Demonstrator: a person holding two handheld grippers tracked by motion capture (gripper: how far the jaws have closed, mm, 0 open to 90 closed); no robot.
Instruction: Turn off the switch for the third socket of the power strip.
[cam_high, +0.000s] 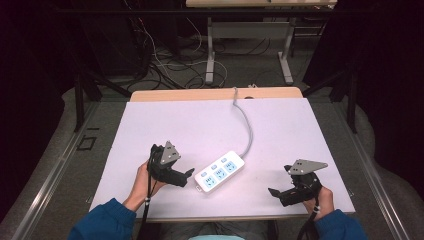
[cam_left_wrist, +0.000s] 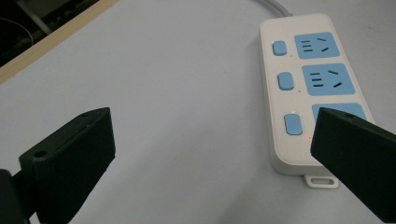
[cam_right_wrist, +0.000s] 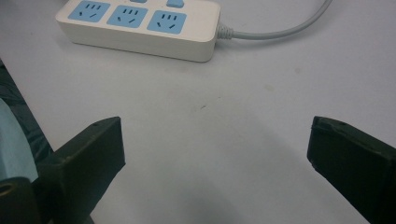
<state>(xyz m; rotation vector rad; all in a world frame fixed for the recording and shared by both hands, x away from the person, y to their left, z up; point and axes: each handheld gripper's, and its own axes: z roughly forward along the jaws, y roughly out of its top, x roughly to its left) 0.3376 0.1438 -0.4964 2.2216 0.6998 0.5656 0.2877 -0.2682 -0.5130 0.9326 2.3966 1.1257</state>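
Note:
A white power strip (cam_high: 220, 172) with three blue sockets and three blue switches lies near the table's front middle; its grey cable (cam_high: 244, 120) runs to the far edge. My left gripper (cam_high: 187, 176) hovers just left of the strip's near end, open, with nothing between its jaws. In the left gripper view the power strip (cam_left_wrist: 289, 84) lies at the right, partly behind the right jaw. My right gripper (cam_high: 274, 192) is open and empty, well to the right of the strip near the front edge. The right gripper view has the power strip (cam_right_wrist: 140, 23) ahead at the top.
The white table top (cam_high: 165, 125) has a wooden strip (cam_high: 200, 94) along its far edge. Beyond it stand a desk frame (cam_high: 247, 45) and tangled floor cables (cam_high: 170, 65). Blue sleeves (cam_high: 102, 222) enter from the bottom.

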